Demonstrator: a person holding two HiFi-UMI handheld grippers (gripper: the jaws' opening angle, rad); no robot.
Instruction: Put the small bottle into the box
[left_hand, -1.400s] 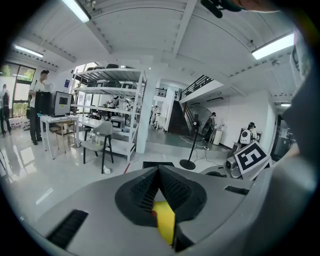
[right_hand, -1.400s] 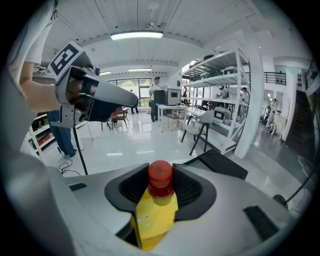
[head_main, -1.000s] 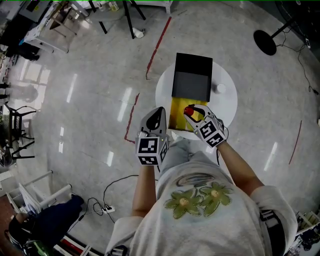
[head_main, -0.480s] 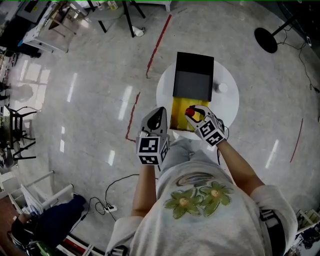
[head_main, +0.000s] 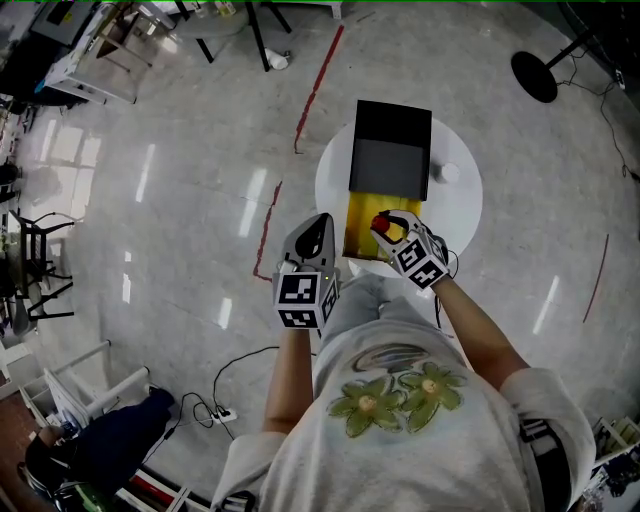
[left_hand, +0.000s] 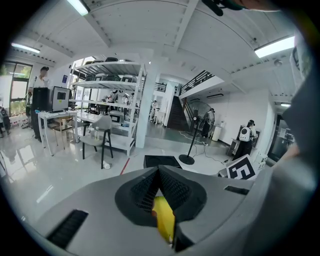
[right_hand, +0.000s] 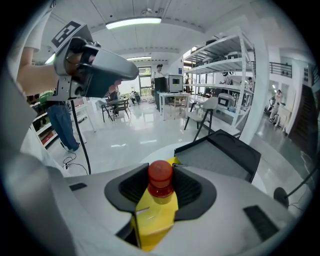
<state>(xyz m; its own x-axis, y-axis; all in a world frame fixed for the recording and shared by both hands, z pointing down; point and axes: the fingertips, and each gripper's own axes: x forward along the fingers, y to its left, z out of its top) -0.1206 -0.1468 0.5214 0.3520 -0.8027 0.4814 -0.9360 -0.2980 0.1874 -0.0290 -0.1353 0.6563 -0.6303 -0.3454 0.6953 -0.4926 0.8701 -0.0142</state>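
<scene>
Head view: the small bottle (head_main: 379, 221) is gripped by the right tool (head_main: 386, 226) over the open box (head_main: 356, 240), centre frame; the left tool (head_main: 318, 228) is closed. Lowering inside, then release, is judged needed.

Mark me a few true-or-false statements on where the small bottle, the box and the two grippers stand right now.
1. The right gripper is shut on the small red-capped bottle. True.
2. The left gripper holds the bottle. False: its jaws are together with no bottle in them. It sits left of the box.
3. The black box stands open on a round white table. True.
4. The bottle lies on the floor beside the table. False: it is held over the box's yellow part.
5. A small white object sits on the table left of the box. False: in the head view it is right of the box.
</scene>
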